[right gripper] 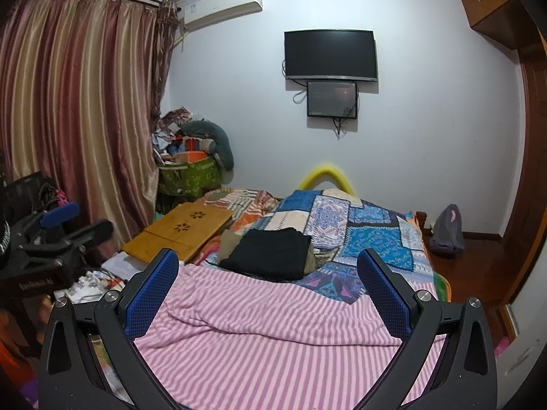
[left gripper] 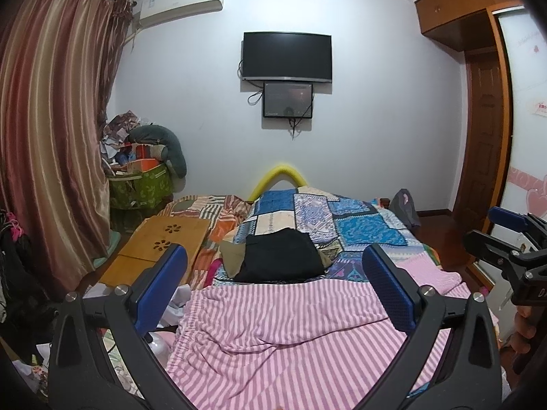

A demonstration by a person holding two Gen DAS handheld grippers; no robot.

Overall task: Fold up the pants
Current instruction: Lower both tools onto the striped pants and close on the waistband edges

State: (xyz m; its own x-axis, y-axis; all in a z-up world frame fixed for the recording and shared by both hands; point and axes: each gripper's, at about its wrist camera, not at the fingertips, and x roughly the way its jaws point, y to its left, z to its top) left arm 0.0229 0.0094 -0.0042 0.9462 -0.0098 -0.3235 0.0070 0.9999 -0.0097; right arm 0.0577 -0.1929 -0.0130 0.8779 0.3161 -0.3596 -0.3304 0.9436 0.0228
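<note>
Tongs spread above pink striped pants, seemingly untouched.

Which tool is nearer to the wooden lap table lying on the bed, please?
Left. The left tool hovers over the striped pants on the side where the lap table lies; the right tool is farther across, toward the wardrobe side. Both are open.
</note>
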